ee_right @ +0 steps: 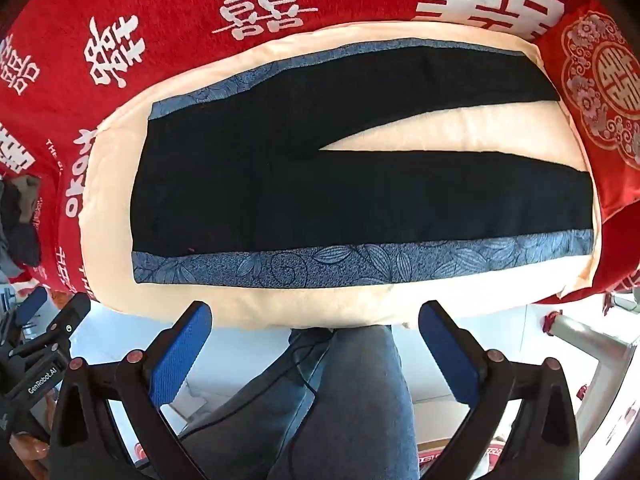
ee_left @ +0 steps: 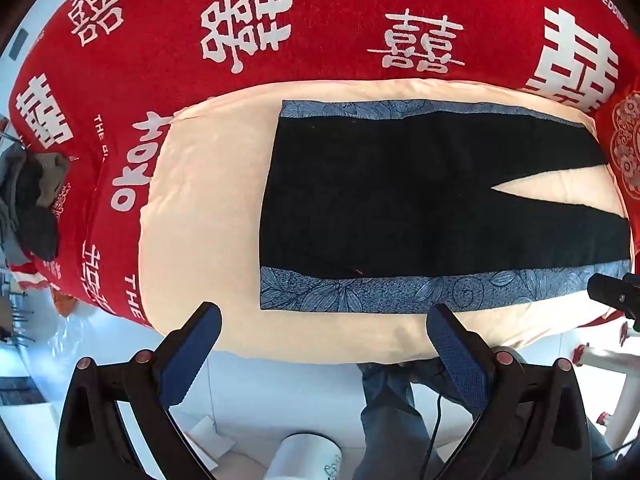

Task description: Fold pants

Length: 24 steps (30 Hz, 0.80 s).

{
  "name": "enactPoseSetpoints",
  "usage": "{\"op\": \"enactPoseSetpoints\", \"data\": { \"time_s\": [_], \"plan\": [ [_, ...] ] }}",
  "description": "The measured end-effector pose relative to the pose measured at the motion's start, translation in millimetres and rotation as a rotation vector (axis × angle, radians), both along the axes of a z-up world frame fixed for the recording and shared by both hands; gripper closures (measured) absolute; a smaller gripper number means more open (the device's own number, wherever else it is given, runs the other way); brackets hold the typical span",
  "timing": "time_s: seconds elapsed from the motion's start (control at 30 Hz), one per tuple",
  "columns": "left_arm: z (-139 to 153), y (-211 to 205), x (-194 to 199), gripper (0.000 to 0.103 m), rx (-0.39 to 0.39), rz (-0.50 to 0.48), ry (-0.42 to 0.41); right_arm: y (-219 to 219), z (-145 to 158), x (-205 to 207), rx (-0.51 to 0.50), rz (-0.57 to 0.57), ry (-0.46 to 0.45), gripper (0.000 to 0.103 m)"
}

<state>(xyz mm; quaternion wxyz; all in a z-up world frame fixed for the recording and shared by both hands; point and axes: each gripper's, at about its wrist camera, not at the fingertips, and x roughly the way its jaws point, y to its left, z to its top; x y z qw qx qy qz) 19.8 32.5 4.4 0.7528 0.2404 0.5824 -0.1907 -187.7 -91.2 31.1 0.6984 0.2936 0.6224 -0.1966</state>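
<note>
Nearest the viewer, two grippers hover short of the cream pad's (ee_right: 280, 312) front edge: the left gripper (ee_left: 324, 320) and the right gripper (ee_right: 316, 316), each with its blue fingers spread wide and nothing between them, apparently poised to take hold. On the pad lies one pair of pants (ee_right: 340, 184), black with a blue patterned band along each outer seam, spread flat with two legs parted, presumably for a clean first fold. Beyond the pad, one red blanket (ee_right: 180, 12) with white characters covers the surface.
</note>
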Motion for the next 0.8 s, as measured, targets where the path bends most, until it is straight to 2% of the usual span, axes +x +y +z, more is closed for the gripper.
{"op": "enactPoseSetpoints", "data": {
  "time_s": [0.33, 0.63, 0.8],
  "plan": [
    [-4, 10, 10, 0.0, -0.02, -0.001, 0.017, 11, 5, -5, -0.023, -0.022, -0.017, 0.0],
    [-5, 18, 13, 0.0, -0.014, -0.01, 0.023, 12, 0, -10, -0.003, -0.069, -0.012, 0.0],
    [-5, 22, 17, 0.0, -0.025, 0.006, 0.024, 16, 2, -5, -0.015, -0.052, -0.014, 0.0]
  ]
}}
